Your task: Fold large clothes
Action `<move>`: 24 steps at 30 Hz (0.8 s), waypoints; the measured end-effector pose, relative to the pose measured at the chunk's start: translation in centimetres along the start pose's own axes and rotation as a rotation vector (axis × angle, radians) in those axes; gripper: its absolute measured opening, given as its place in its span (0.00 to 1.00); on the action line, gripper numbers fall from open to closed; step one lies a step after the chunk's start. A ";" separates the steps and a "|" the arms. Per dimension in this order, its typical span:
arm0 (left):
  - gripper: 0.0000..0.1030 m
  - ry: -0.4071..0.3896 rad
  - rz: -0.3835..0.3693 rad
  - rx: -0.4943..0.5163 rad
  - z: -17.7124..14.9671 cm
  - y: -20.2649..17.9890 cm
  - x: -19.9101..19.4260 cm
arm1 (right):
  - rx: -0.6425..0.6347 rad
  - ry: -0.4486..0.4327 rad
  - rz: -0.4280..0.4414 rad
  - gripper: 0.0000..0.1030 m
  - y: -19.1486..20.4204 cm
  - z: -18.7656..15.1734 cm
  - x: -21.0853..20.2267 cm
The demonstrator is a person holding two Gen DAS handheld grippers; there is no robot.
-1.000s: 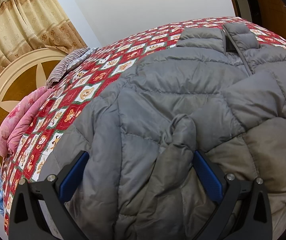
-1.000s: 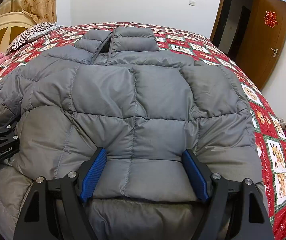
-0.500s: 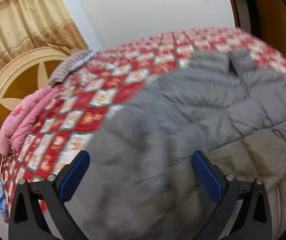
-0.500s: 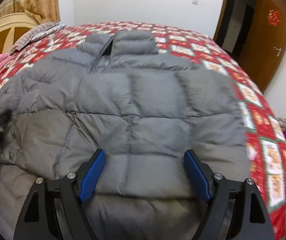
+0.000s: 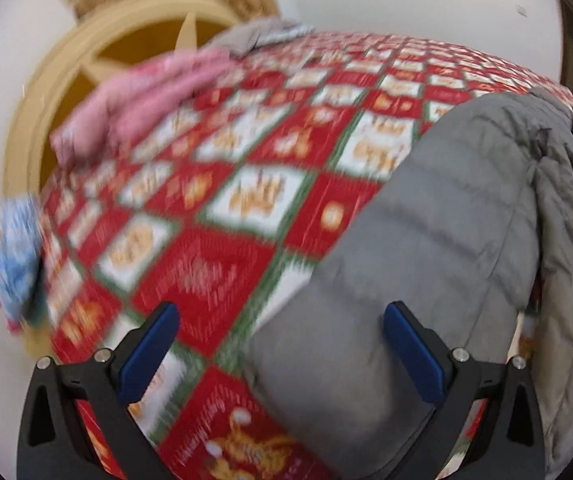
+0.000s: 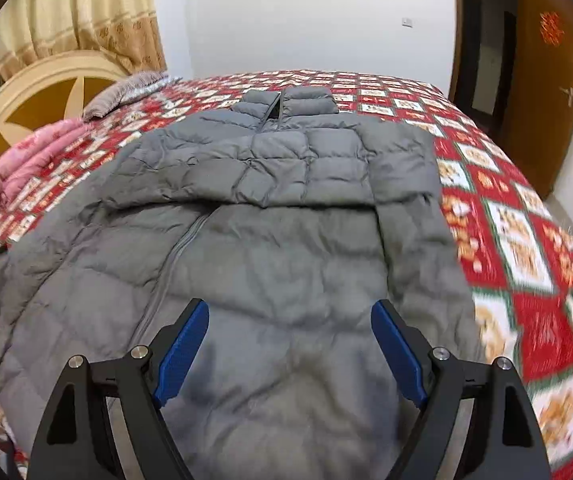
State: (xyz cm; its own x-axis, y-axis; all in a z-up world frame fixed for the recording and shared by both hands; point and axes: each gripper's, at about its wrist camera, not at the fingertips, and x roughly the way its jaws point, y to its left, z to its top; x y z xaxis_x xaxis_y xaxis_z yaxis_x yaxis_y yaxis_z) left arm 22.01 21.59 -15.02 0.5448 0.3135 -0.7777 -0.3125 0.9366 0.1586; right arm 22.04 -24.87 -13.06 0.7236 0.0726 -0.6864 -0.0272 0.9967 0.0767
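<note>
A grey puffer jacket [image 6: 286, 184] lies spread on a bed with a red patterned quilt [image 6: 526, 240], its collar [image 6: 286, 100] at the far end. My right gripper [image 6: 289, 306] hovers over the jacket's near part. Its jaws are opening, and the blue pads [image 6: 182, 344] press on nothing. In the blurred left wrist view, my left gripper [image 5: 281, 312] stands open over the jacket's left edge. A grey sleeve [image 5: 406, 260] runs under its right finger and bare quilt [image 5: 206, 272] lies under its left finger. Neither gripper holds cloth.
A round cream and brown headboard [image 6: 26, 108] stands at the left. Beside it lie folded pink bedding [image 6: 34, 156] and a striped grey pillow [image 6: 126, 92]. A blue cloth [image 5: 18, 252] hangs at the bed's left edge. A brown door [image 6: 546, 80] is at the right.
The left view has swung left, from the jacket's body to its sleeve edge and the quilt. The right gripper has drawn back, so more of the jacket shows, and its jaws stand slightly wider.
</note>
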 end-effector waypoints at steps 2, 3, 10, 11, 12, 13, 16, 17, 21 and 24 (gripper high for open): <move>1.00 0.039 -0.058 -0.045 -0.6 -0.1 0.7 | 0.012 -0.012 0.006 0.81 0.4 -0.5 -0.4; 1.00 0.045 -0.081 -0.064 -0.8 -0.4 0.6 | 0.014 -0.015 0.004 0.81 0.6 -0.8 -0.6; 0.32 0.021 -0.182 0.002 -0.6 -4.0 0.9 | -0.021 -0.042 -0.004 0.81 1.5 -1.6 -1.9; 0.27 0.018 -0.177 0.014 -0.2 -4.1 0.6 | -0.021 -0.052 -0.007 0.81 1.4 -1.6 -2.1; 0.21 0.005 -0.147 0.016 0.6 -3.8 0.3 | -0.019 -0.059 -0.010 0.81 1.3 -1.6 -2.3; 0.18 -0.021 -0.107 0.017 1.5 -3.4 -0.1 | -0.014 -0.067 -0.015 0.81 1.0 -1.5 -2.5; 0.17 -0.133 -0.012 0.014 5.1 -1.5 -2.4 | 0.000 -0.086 -0.027 0.81 0.3 -1.3 -2.9; 0.17 -0.162 0.009 0.010 6.4 -1.0 -3.2 | 0.004 -0.093 -0.034 0.81 -0.1 -1.3 -3.0; 0.17 -0.344 0.092 0.062 11.8 -1.7 -8.7 | 0.020 -0.111 -0.052 0.81 -1.0 -1.0 -3.1; 0.17 -0.476 0.081 0.138 14.0 -5.2 -13.4 | 0.039 -0.120 -0.053 0.81 -1.7 -0.9 -3.2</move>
State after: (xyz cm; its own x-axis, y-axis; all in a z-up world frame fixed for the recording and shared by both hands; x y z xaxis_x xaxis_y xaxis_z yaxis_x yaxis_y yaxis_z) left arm 27.25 14.72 3.10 0.8275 0.3930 -0.4010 -0.2805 0.9081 0.3110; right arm 19.18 -26.75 -11.67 0.8007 0.0126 -0.5989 0.0382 0.9967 0.0720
